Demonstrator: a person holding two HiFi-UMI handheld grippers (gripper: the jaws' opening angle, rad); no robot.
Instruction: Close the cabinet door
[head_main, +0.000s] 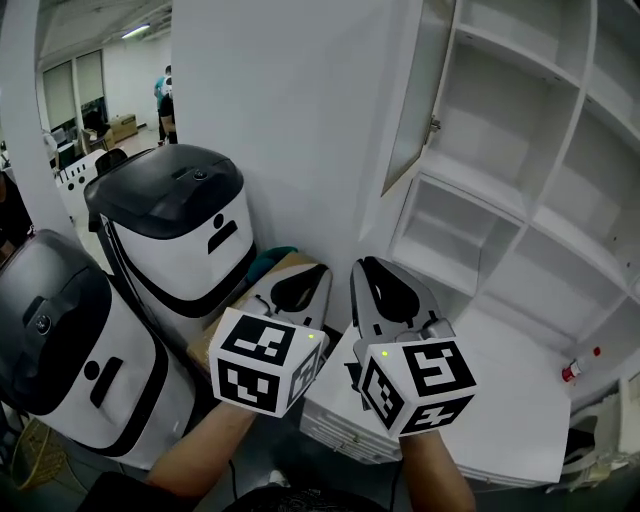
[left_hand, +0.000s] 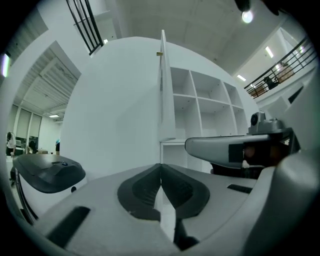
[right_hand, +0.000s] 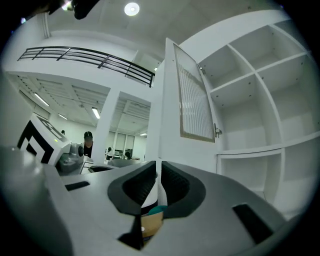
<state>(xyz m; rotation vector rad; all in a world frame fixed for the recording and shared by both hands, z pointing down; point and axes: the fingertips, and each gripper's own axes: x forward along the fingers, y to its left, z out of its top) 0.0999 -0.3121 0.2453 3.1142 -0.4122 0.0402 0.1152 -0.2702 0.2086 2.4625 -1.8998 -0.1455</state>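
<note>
The white cabinet (head_main: 520, 190) fills the right side, its shelves bare. Its door (head_main: 415, 90) stands swung out to the left, with a small metal fitting (head_main: 433, 127) on its inner edge. The left gripper view meets the door (left_hand: 163, 85) edge-on; the right gripper view faces its slatted inner panel (right_hand: 192, 100). Both grippers are held side by side, low and in front of the cabinet, below the door and apart from it. My left gripper (head_main: 324, 268) (left_hand: 161, 166) is shut on nothing. Nothing is between the shut jaws of my right gripper (head_main: 358, 262) (right_hand: 157, 163) either.
Two white-and-black lidded machines (head_main: 180, 220) (head_main: 70, 350) stand to the left. A cardboard box (head_main: 285, 268) with something teal lies by them. A white low counter (head_main: 500, 400) runs under the cabinet, with a small red-capped bottle (head_main: 578, 367) at its right. People stand far back (head_main: 165, 100).
</note>
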